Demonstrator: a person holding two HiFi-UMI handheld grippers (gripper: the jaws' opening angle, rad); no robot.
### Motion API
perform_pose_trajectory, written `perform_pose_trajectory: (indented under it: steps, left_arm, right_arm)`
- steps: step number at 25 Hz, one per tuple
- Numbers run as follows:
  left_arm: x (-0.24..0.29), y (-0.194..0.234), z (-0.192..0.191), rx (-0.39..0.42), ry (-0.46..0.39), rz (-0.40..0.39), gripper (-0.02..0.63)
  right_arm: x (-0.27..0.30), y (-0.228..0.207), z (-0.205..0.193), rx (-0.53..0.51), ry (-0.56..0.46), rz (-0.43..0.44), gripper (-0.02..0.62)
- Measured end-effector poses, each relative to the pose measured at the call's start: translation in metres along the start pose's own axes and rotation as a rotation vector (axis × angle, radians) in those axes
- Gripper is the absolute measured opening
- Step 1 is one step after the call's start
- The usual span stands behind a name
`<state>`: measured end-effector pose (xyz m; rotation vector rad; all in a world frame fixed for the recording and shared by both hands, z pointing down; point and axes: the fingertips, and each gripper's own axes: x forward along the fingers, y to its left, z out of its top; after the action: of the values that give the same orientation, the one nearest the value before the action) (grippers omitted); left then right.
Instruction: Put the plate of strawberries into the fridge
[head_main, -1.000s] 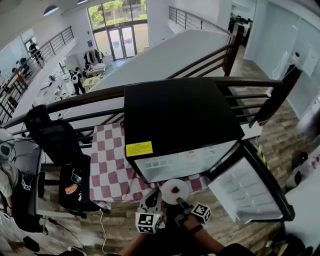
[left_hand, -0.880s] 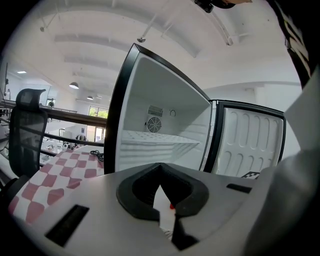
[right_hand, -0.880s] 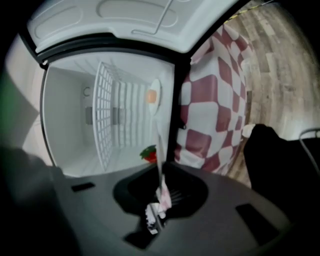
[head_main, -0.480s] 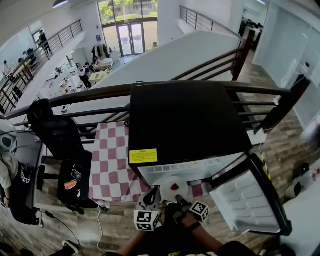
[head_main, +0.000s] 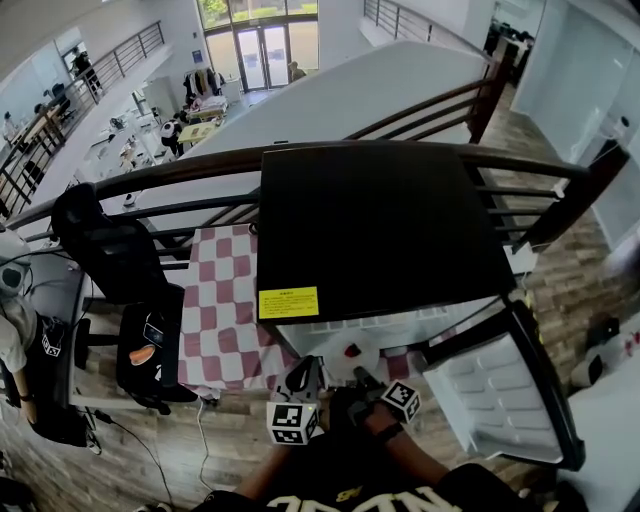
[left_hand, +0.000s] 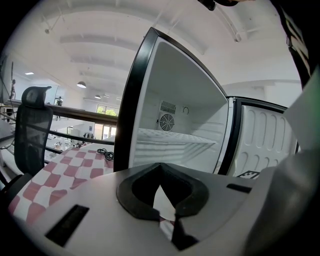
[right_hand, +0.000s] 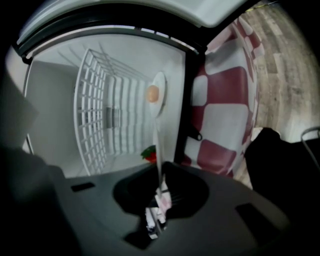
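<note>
The white plate (head_main: 350, 353) with a red strawberry (head_main: 352, 351) on it sits at the mouth of the open black-topped fridge (head_main: 380, 230), its far rim under the fridge's top edge. My right gripper (head_main: 362, 376) is shut on the plate's near rim. The right gripper view shows the plate (right_hand: 159, 125) edge-on between the closed jaws (right_hand: 159, 200), the strawberry (right_hand: 149, 154) on it, and the white wire shelf (right_hand: 100, 120) behind. My left gripper (head_main: 305, 380) is just left of the plate, shut and holding nothing; its own view (left_hand: 172, 215) faces the white fridge interior (left_hand: 175, 135).
The fridge door (head_main: 500, 400) stands open to the right. A red-and-white checked cloth (head_main: 225, 320) covers the table left of the fridge, with a black cable (left_hand: 105, 154) on it. A black chair (head_main: 110, 265) and a wooden railing (head_main: 150, 195) lie beyond; a person (head_main: 15, 340) stands far left.
Both grippers have moved forward toward the fridge. The plate, earlier fully in front of the fridge, now has its far rim under the fridge's top edge.
</note>
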<state>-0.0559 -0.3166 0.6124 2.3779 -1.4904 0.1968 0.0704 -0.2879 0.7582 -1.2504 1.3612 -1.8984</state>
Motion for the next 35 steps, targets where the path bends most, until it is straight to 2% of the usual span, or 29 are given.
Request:
perform_pose_trajectory:
  steps: [8,12,21,31,35]
  left_arm:
    - [0.004,-0.005,0.0,0.007,0.011,-0.061,0.017]
    - [0.007,-0.004,0.009,0.033,-0.005,-0.057,0.017]
    - [0.01,0.001,0.01,0.034,-0.014,-0.048,0.017]
    - [0.011,0.002,0.01,0.029,-0.013,-0.043,0.017]
    - [0.009,0.004,0.012,0.033,-0.019,-0.045,0.017]
  right_arm:
    - [0.023,-0.007,0.018,0.023,-0.038,0.003,0.035]
    - [0.033,-0.004,0.021,0.036,-0.044,-0.009,0.035]
    - [0.056,0.005,0.031,0.036,-0.084,-0.026,0.035]
    - [0.08,0.022,0.025,0.011,-0.055,-0.042,0.035]
    - [0.09,0.028,0.026,0.028,-0.074,-0.067,0.035]
